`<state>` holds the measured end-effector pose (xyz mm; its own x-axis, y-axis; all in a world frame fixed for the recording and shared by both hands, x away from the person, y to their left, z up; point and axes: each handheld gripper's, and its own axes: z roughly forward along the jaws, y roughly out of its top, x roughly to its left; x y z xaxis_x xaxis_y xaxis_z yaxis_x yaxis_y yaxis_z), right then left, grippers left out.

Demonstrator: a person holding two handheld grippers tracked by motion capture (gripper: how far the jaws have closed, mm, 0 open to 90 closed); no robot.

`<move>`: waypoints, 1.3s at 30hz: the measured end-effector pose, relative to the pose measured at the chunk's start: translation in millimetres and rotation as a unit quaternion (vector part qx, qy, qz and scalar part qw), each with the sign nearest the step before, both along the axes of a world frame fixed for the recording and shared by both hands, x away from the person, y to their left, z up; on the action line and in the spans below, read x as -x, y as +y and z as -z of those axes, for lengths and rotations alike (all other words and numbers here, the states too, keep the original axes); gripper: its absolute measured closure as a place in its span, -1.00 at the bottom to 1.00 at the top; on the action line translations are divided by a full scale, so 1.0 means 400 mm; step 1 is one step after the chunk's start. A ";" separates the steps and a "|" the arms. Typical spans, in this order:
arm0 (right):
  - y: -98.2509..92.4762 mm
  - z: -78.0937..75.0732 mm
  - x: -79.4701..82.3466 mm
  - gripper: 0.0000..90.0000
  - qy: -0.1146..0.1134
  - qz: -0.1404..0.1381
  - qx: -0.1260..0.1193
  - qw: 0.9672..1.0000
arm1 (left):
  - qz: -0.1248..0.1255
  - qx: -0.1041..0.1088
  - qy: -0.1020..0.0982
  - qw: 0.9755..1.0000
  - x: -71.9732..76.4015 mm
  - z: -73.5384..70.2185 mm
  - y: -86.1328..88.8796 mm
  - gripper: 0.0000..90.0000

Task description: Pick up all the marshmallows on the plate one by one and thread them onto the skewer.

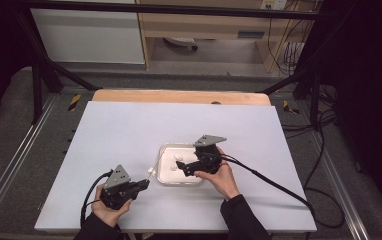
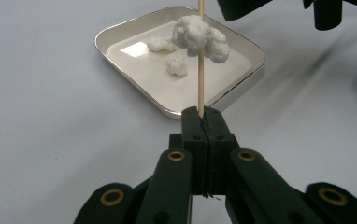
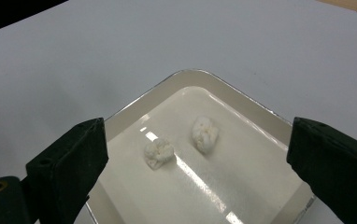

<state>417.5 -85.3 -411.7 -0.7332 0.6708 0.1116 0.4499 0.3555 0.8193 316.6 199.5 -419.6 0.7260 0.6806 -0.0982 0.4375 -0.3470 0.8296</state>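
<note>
So the job here looks like threading cauliflower florets onto a wooden skewer (image 2: 201,65). One floret (image 2: 200,36) already sits on the skewer, up near the far end, hanging in the air just in front of the tray (image 2: 116,33) as the left gripper view shows it. Two more florets lie loose in the tray: one (image 3: 158,153) nearer the left side in the right gripper view, the other (image 3: 204,134) just beside it, the two not touching. The tray is a shallow, square, shiny one with a white bottom, and it sits around the middle of the white bench (image 1: 129,130).

Step-wise, this reads as "one on, go get the next". The next move probably calls for the right hand-held gripper (image 3: 197,154) to drop down over one of the loose florets, pinch it gently so it doesn't crumble, then line it up with the skewer tip.

The left hand-held gripper (image 2: 203,114) has its jaws clamped tight on the bottom end of the skewer, which stands straight out from them. In the high view it sits at the tray's near left corner. The right hand-held gripper hovers over the tray with its jaws spread wide and nothing between them; both florets lie below the gap, untouched.
</note>
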 end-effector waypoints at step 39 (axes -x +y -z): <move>0.086 0.094 -0.097 0.40 0.041 0.003 0.060 0.997 | 0.005 0.001 0.001 1.000 -0.003 0.003 0.001 0.98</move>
<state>456.3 -51.0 -449.4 -0.7209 0.6873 0.0887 0.5155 0.4462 0.7316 317.9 199.9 -420.7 0.7321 0.6737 -0.1013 0.4362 -0.3493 0.8293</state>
